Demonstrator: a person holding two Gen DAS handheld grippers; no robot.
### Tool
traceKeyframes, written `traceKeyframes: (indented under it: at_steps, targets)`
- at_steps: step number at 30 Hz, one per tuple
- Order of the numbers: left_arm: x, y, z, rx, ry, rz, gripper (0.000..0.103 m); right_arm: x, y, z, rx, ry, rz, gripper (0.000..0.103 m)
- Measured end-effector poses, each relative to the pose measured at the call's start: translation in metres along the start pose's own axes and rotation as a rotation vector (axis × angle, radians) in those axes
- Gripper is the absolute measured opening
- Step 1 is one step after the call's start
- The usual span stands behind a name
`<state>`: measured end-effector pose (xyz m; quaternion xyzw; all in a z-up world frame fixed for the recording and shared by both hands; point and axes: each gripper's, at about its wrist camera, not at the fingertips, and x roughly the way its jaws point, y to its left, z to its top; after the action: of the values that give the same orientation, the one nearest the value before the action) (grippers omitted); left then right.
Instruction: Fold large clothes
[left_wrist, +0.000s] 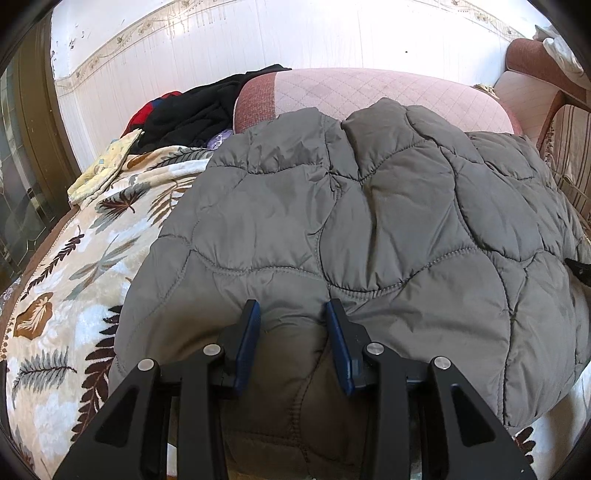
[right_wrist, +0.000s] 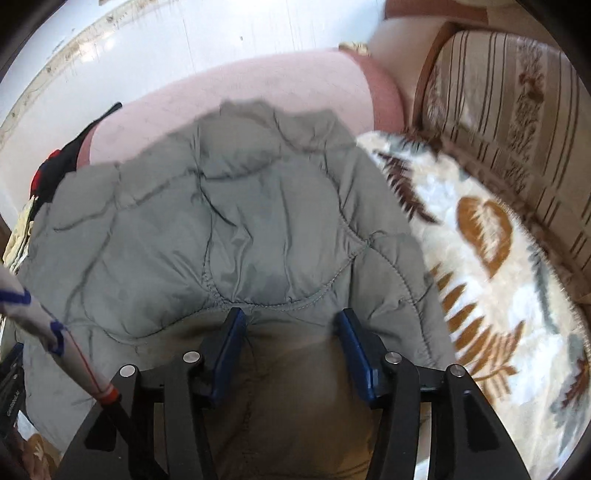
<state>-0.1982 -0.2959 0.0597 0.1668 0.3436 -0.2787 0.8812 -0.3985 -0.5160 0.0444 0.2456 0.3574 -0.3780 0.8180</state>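
Two grippers work over one grey quilted jacket (left_wrist: 369, 206) that lies spread on a leaf-patterned blanket (left_wrist: 74, 266) covering a sofa. At the far left of the left wrist view a pale yellow cloth (left_wrist: 103, 170) sits on the blanket, and behind it a heap of black clothes (left_wrist: 192, 110) with a red and blue patch leans against the white wall (left_wrist: 295, 33). Just right of that heap, a pink quilted cushion (left_wrist: 369, 92) runs along the back, with the jacket's far edge lying up against it. The left gripper (left_wrist: 293, 314) has its blue-padded fingers (left_wrist: 249, 343) parted a little way, pressed down into the jacket's near edge, a ridge of grey fabric bulging between them; whether they pinch it I cannot tell. Further right, the right gripper (right_wrist: 290, 321) stands with its jaws set wider, likewise resting on the near edge of the jacket (right_wrist: 240, 206) with fabric between the pads and no clear clamp on it. Right of the jacket the blanket (right_wrist: 498, 277) shows bare, and past it a striped sofa arm (right_wrist: 509, 122) rises at the far right edge of the right wrist view, which is somewhat blurred
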Motion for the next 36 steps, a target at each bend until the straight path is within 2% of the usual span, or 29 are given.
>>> traceKeyframes:
  at_steps: [6,8,11,13,15,17,20,24,26,28,32,34,36]
  targets:
    - [-0.004,0.004,0.003,-0.022,-0.012,-0.028,0.036,0.003,-0.002,0.001,0.015,0.009,0.018,0.056]
    - [-0.012,0.013,0.009,-0.042,-0.030,-0.049,0.036,-0.005,-0.003,0.002,0.023,-0.018,0.021,0.056]
    - [-0.021,0.036,0.020,-0.094,-0.086,0.018,0.036,-0.024,-0.010,0.005,0.047,-0.082,0.026,0.056]
    - [-0.010,0.052,0.021,-0.140,-0.048,0.042,0.036,-0.029,-0.012,0.008,0.045,-0.114,-0.025,0.056]
    - [0.002,0.061,0.020,-0.163,-0.005,0.066,0.036,-0.026,-0.016,0.010,0.047,-0.104,-0.058,0.056]
    - [0.014,0.060,0.018,-0.143,0.024,0.095,0.036,-0.014,-0.022,0.010,0.067,-0.056,-0.046,0.056]
    - [0.016,0.051,0.017,-0.088,0.018,0.133,0.037,0.004,-0.024,0.007,0.063,0.015,-0.016,0.056]
    - [0.006,0.067,0.018,-0.139,0.037,0.083,0.037,-0.012,-0.035,0.012,0.093,-0.009,0.037,0.056]
    - [-0.001,0.077,0.020,-0.166,0.041,0.082,0.045,-0.024,-0.047,0.014,0.120,-0.035,0.042,0.057]
    - [-0.006,0.084,0.019,-0.166,0.040,0.112,0.068,-0.033,-0.062,0.014,0.126,-0.046,0.008,0.063]
    - [-0.010,0.100,0.013,-0.176,0.085,0.100,0.073,-0.040,-0.102,0.007,0.202,-0.028,0.015,0.068]
    - [-0.011,0.105,0.010,-0.176,0.119,0.078,0.081,-0.039,-0.117,0.000,0.242,0.004,0.055,0.070]
    - [-0.012,0.111,0.005,-0.193,0.146,0.056,0.083,-0.037,-0.123,-0.008,0.275,0.035,0.118,0.071]
